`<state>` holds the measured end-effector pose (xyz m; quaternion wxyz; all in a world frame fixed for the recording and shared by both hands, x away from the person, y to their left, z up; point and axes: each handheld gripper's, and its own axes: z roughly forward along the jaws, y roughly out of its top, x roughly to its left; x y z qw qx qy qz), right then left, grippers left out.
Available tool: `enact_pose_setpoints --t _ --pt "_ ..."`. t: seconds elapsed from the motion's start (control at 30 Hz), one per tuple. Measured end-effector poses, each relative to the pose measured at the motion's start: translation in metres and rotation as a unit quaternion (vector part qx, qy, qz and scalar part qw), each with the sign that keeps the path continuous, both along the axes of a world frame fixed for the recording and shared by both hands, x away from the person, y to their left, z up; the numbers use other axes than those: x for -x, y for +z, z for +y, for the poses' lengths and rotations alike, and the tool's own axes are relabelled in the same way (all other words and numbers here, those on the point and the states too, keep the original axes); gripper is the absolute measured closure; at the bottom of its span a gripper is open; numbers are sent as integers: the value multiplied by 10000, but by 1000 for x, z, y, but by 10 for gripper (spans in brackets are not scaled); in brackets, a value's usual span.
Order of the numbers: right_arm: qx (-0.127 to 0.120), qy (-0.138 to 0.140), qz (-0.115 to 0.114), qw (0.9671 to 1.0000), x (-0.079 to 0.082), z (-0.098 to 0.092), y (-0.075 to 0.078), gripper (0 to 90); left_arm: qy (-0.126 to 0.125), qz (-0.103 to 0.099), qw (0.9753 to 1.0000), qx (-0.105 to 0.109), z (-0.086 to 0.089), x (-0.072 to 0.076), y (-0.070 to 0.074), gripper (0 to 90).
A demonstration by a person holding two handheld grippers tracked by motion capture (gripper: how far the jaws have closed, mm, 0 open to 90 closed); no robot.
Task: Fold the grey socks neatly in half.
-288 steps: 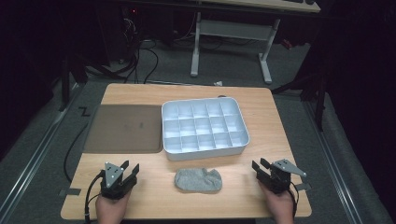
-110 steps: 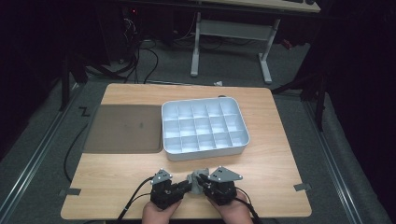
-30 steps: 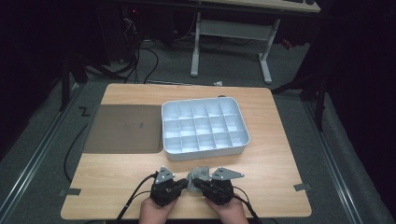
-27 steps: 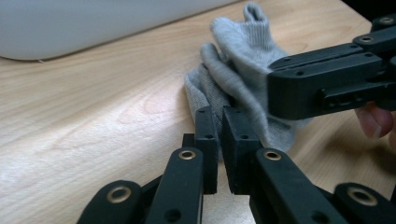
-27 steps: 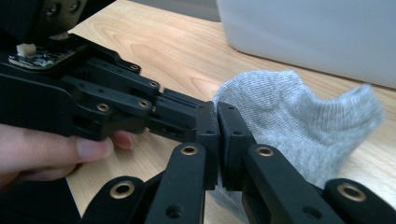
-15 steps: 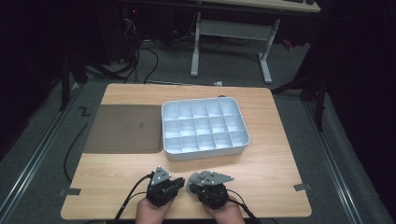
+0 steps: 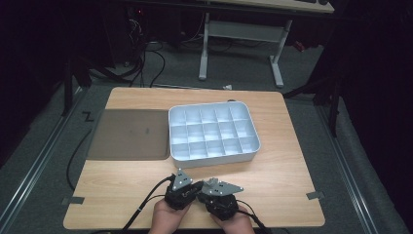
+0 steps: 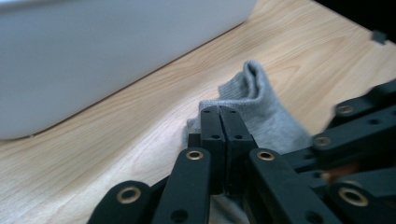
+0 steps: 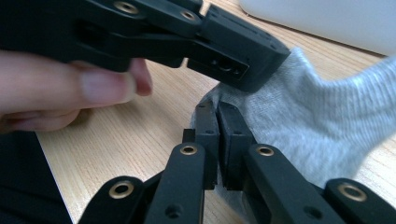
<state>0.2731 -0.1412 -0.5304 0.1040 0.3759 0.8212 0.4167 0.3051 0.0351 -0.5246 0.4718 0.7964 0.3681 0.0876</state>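
A grey sock [image 8: 261, 116] lies on the wooden table [image 7: 292, 165] near the front edge, just in front of the white divided tray [image 7: 213, 131]. It is pinched by both the left gripper [image 8: 219, 112] and the right gripper [image 9: 215, 108], each with jaws closed flat on the knit. The sock is judged light, limp and non-slippery; hold is best taken at a doubled edge, since it will sag between the grips.

your two grippers sit jammed together at the table's [image 7: 292, 161] near edge, left gripper [image 7: 182, 191] touching right gripper [image 7: 219, 195], no gap between them to pass through. just ahead, the white compartment tray [image 7: 213, 158] blocks the way forward, leaving a narrow strip of bare wood. the dark mat [image 7: 129, 134] lies flat on your left. open wood runs out on both sides.
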Motion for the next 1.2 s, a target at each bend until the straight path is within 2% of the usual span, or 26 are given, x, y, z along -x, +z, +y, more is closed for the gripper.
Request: enact_pose_setpoints --t 0.2,0.3,0.33,0.37,0.47,0.57,0.67,0.77,0.9,1.03,1.07,1.2 --pt "-17 11 -10 10000 0 -1 0 840 45 22 10000 -84 -1 -1 -3 899" --pt "-195 36 -48 9998 3 -6 8 807 54 13 9999 -137 -1 -2 -4 885" --pt "-360 -81 -236 9990 5 -16 20 801 74 21 9999 -127 0 -2 -6 876" --pt "-360 -81 -236 9990 5 -16 20 801 74 21 9999 -127 0 -2 -6 873" --pt "-495 -445 -513 9965 4 -36 34 796 38 -4 9999 -101 3 0 -8 869" --pt "-587 -729 -512 9943 0 -49 37 791 19 -36 10000 -76 5 1 -8 860" --pt "-629 -698 -427 9947 -1 -47 34 780 -6 -65 9999 -83 4 2 -8 852" --pt "-506 -567 -421 9962 1 -37 31 766 -22 -63 9999 -83 4 2 -8 851" --pt "-92 -569 -406 9975 0 -28 20 729 -51 -87 9999 -72 4 3 -8 846" --pt "401 -710 -441 9957 1 -25 13 693 -64 -110 9999 -87 3 3 -8 845" --pt "534 -702 -351 9955 1 -25 8 686 -71 -113 9999 -96 3 3 -8 845" --pt "528 -710 -269 9957 1 -27 2 686 -88 -168 9998 -93 3 5 -8 842"
